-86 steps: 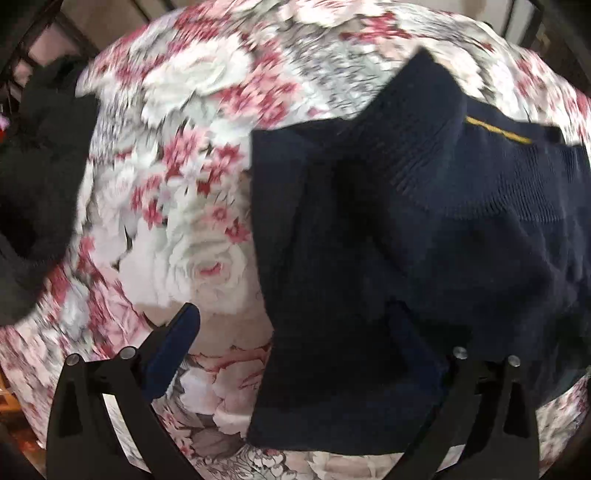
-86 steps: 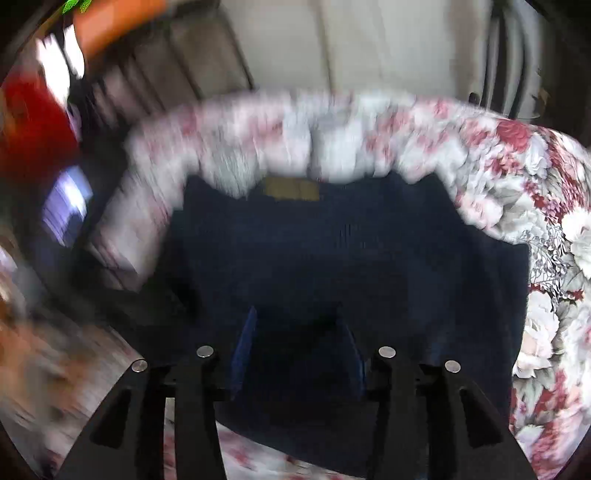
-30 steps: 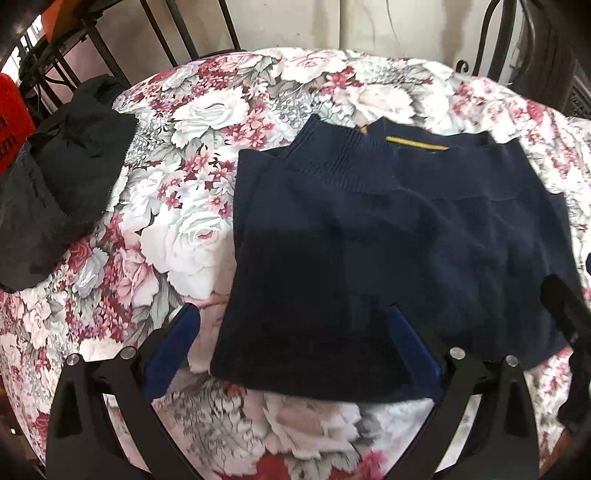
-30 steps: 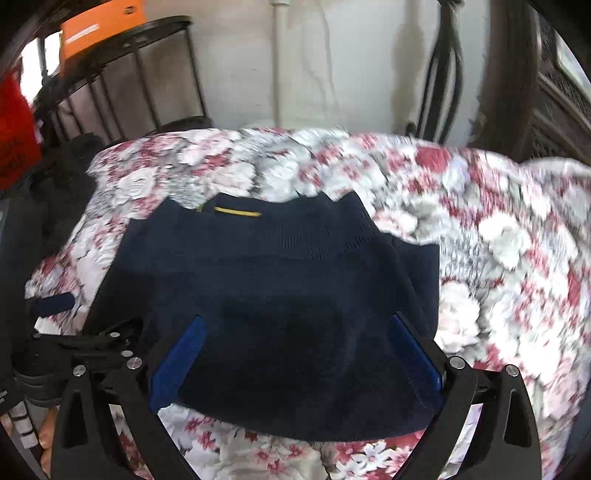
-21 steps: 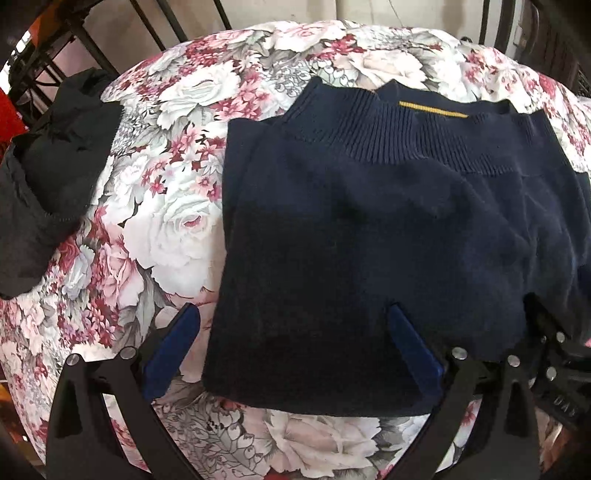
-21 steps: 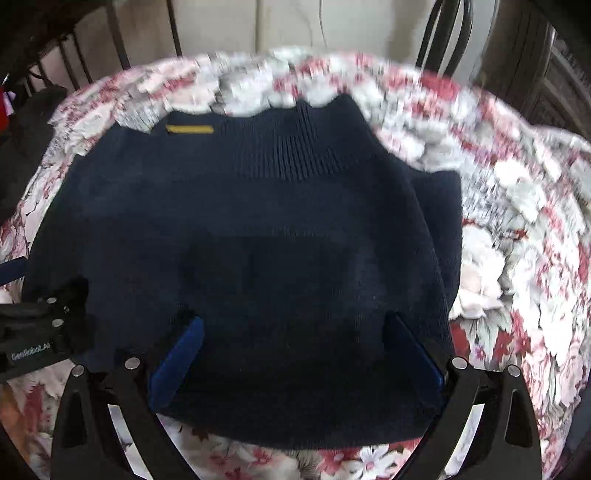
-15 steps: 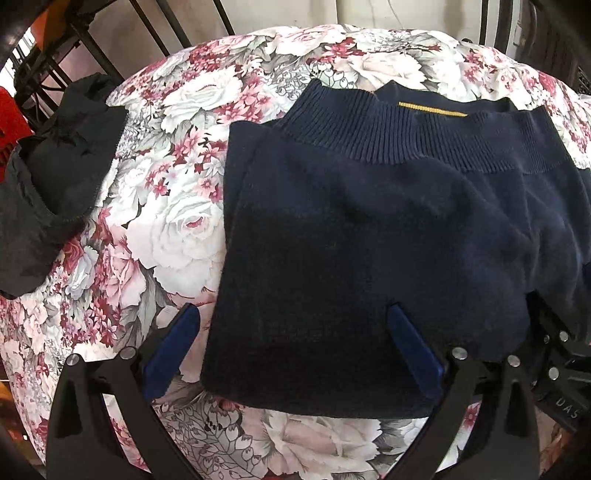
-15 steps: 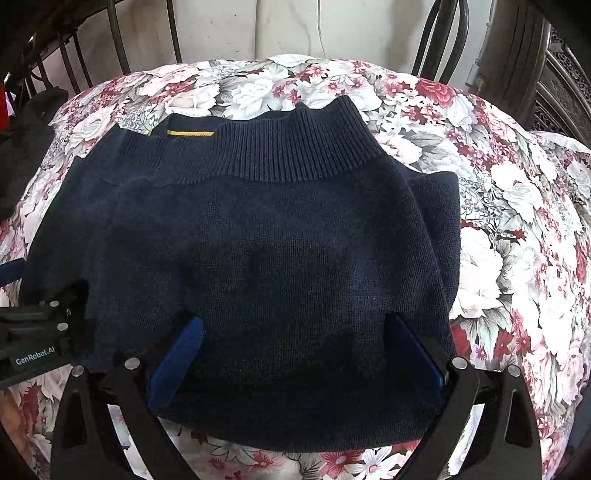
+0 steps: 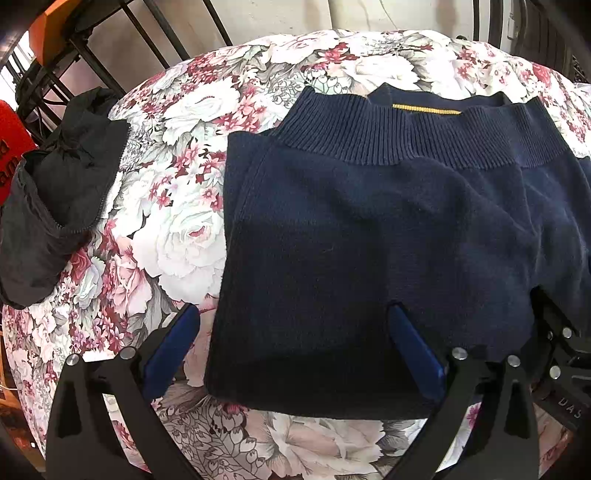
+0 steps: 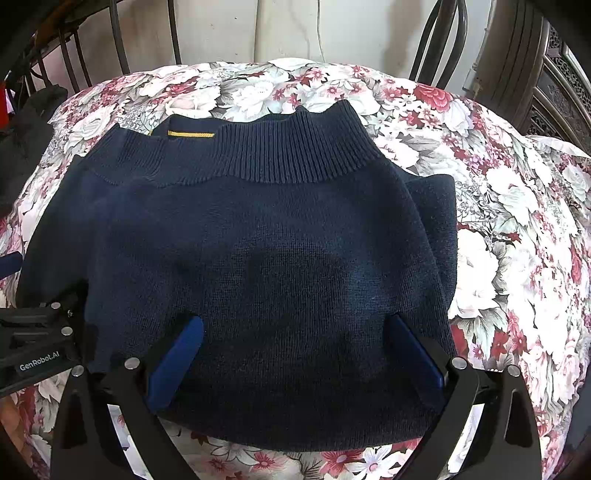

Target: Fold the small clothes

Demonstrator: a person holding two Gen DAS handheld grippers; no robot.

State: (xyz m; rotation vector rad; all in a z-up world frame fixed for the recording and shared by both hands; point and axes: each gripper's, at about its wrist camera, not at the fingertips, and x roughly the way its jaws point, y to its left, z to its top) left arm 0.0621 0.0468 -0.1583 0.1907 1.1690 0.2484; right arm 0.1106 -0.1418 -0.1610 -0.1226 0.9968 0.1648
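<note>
A navy knit sweater (image 9: 388, 236) (image 10: 266, 266) lies folded on the floral tablecloth (image 9: 177, 236) (image 10: 517, 229), its ribbed hem and a yellow neck stripe (image 9: 426, 109) (image 10: 190, 134) at the far side. My left gripper (image 9: 291, 332) hovers open over the sweater's near left corner, one blue finger (image 9: 173, 350) above the cloth, the other over the knit. My right gripper (image 10: 293, 343) is open above the sweater's near edge, nothing between its fingers. The right gripper's body shows at the left view's right edge (image 9: 565, 373).
A black garment (image 9: 55, 206) (image 10: 26, 140) is heaped at the table's left edge. Metal chair backs (image 10: 436, 40) and a dark carved cabinet (image 10: 546, 70) stand behind the table against a pale wall. A red and an orange object (image 9: 51, 33) are at far left.
Both grippers have pulled back from the sweater and opened wide; about three seconds ago the right one was narrower, low on the knit. In the last half second, hardly any motion.
</note>
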